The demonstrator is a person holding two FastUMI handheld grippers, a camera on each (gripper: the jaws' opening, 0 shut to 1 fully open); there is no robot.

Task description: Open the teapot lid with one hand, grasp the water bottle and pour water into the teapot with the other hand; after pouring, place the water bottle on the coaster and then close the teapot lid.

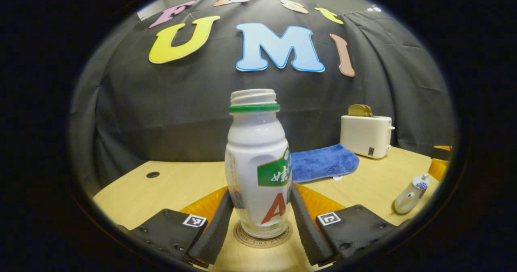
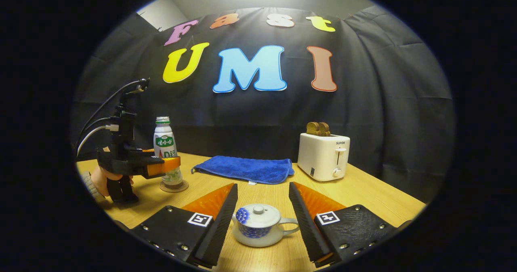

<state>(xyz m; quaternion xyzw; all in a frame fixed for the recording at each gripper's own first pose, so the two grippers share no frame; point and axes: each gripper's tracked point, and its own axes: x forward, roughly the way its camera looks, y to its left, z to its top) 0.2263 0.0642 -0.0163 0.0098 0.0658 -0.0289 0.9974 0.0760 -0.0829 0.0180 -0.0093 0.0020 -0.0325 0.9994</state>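
Note:
A white uncapped water bottle (image 1: 254, 154) with a green neck ring stands upright on a round coaster (image 1: 242, 237). My left gripper (image 1: 261, 189) has a finger against each side of the bottle's lower body. In the right gripper view that bottle (image 2: 164, 142), its coaster (image 2: 182, 186) and the left gripper (image 2: 169, 165) sit at the far left, with a hand (image 2: 101, 181) behind. My right gripper (image 2: 263, 185) is open, its fingers on either side of a small white teapot (image 2: 258, 233) with a blue pattern. The lid (image 2: 258, 213) rests on the teapot, whose handle points right. The teapot (image 1: 410, 195) also shows far right.
A folded blue towel (image 2: 246, 169) lies at the back middle of the wooden table (image 2: 363, 195). A white toaster (image 2: 323, 157) with bread in its slots stands to its right. A cable hole (image 1: 152, 174) is in the tabletop at the left.

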